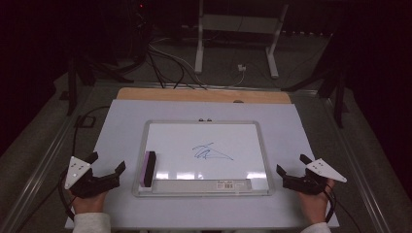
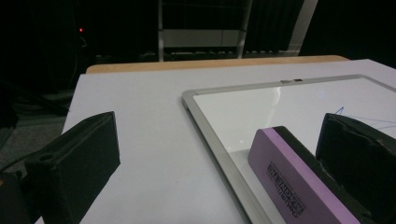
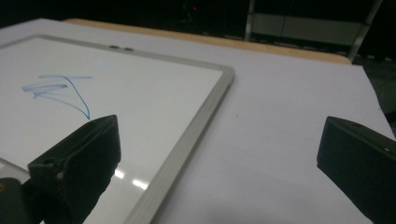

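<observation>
So the whiteboard (image 1: 204, 158) sits flat in the middle of the table (image 1: 121, 126), a bit toward the near edge. The eraser (image 1: 148, 168) lies on the board at its near left corner, running along the left frame. The scribble (image 1: 210, 152) is about mid-board, right of the eraser. The left gripper (image 1: 106, 166) rests on the table left of the board, the right gripper (image 1: 292, 165) to the board's right, both near the front edge. A stand (image 1: 236, 36) is on the floor beyond the table's far side.
</observation>
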`<state>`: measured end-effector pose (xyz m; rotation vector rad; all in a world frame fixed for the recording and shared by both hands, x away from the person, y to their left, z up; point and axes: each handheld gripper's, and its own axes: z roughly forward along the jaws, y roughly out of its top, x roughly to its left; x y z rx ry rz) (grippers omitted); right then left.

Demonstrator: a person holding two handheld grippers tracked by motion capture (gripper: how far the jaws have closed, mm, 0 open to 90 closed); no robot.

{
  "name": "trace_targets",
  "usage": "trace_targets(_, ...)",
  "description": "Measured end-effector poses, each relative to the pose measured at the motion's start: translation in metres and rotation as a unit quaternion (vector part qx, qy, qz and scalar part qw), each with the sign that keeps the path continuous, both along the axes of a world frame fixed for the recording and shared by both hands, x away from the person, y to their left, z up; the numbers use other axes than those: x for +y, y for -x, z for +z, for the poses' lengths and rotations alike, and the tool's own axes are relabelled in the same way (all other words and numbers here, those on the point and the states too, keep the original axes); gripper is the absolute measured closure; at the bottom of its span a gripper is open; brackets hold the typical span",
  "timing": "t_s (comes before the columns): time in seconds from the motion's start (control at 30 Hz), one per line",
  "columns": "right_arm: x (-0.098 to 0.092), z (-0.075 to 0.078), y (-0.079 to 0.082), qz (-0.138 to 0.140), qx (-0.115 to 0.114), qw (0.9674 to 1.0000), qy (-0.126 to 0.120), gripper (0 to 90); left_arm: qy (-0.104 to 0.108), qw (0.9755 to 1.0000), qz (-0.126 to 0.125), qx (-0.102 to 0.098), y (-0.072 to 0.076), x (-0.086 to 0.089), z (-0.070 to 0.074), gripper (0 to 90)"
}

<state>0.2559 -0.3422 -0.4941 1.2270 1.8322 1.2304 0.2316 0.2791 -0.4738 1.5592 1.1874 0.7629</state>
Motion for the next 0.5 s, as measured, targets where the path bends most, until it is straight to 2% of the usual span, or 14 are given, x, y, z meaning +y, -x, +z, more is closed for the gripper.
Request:
trace_targets(0.07, 0.0006, 0.0, 0.0004, 0.001, 0.001, 1.0, 0.001, 0.0, -0.005, 1.0, 0.0, 0.005, -0.0003, -0.0004, -0.0005, 0.7)
trace_targets(0.13, 0.0013, 0.0008, 0.0009, 0.0, -0.001, 1.0, 0.001, 0.0, 0.003, 1.0, -0.001, 0.009, -0.0008, -0.0004, -0.001, 0.7)
trace_targets(0.3, 0.0027, 0.0009, 0.0006, 0.0, -0.001, 1.0, 0.003, 0.0, 0.001, 0.9994, -0.004, 0.033, -0.0039, -0.0008, -0.0036, 0.7)
trace_targets(0.5, 0.0033, 0.0013, 0.0014, 0.001, -0.003, 1.0, 0.002, 0.1, 0.005, 0.9992, -0.005, 0.04, -0.0051, -0.0021, -0.0015, 0.8)
